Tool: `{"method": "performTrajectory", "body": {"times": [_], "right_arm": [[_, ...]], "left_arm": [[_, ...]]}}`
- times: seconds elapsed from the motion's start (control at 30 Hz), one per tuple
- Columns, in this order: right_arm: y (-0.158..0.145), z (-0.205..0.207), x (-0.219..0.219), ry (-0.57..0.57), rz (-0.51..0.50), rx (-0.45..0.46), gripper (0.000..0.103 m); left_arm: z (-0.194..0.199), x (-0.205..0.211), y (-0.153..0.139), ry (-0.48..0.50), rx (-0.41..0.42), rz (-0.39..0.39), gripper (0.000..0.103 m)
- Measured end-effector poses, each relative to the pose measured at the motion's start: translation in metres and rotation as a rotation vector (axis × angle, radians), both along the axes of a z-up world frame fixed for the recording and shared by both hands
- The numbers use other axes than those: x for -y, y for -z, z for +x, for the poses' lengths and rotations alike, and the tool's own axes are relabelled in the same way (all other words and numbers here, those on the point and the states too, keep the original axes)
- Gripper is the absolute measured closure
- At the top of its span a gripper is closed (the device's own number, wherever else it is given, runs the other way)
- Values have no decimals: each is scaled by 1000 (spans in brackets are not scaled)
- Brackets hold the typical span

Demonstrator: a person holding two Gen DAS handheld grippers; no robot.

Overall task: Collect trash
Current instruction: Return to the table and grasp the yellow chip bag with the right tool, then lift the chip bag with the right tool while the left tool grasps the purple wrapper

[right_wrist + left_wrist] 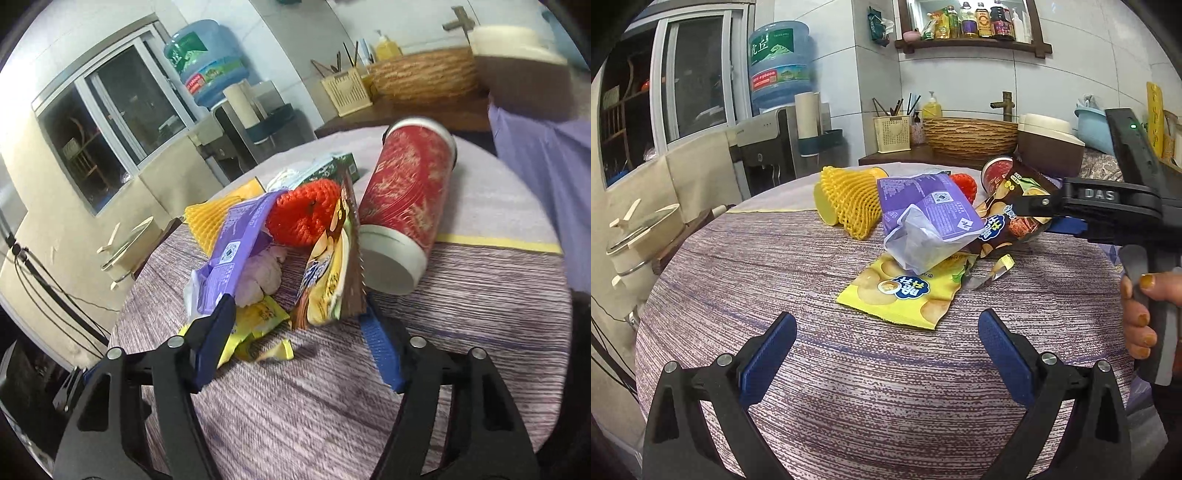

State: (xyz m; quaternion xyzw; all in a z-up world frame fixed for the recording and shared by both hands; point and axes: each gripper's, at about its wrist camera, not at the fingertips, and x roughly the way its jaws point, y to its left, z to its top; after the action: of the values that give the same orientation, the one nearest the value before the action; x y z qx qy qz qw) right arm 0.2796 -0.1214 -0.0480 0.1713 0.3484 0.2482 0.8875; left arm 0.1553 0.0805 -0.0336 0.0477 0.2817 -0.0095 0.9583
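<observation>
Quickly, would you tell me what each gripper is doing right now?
Left gripper: open, empty, above the tablecloth.
Right gripper: open, fingers around the brown chip bag, not yet closed.

Both wrist views low, sharing trash pile (pixel 923 229)

White tiled walls (pixel 960 85) back the room. A sliding window (pixel 690 77) sits at the left, dark behind its glass. A water dispenser (pixel 764 151) carries a blue jug (pixel 779 62) beside it. A wooden shelf (pixel 971 44) of bottles hangs above the counter (pixel 897 157), where a woven basin (pixel 969 134) sits under a tap (pixel 1004 105). A striped cloth covers the table (pixel 849 369).
</observation>
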Motion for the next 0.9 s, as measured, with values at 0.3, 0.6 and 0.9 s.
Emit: {"method": "performTrajectory", "body": {"times": [0.3, 0.6, 0.9], "right_arm": [[16, 23, -4, 4, 69, -73, 86], [7, 1, 2, -39, 71, -18, 96], [-10, -34, 18, -21, -39, 90, 100]], "left_arm": [[8, -1, 0, 11, -19, 15, 6], [12, 8, -10, 28, -22, 52, 6], [39, 39, -18, 102, -46, 98, 6]]}}
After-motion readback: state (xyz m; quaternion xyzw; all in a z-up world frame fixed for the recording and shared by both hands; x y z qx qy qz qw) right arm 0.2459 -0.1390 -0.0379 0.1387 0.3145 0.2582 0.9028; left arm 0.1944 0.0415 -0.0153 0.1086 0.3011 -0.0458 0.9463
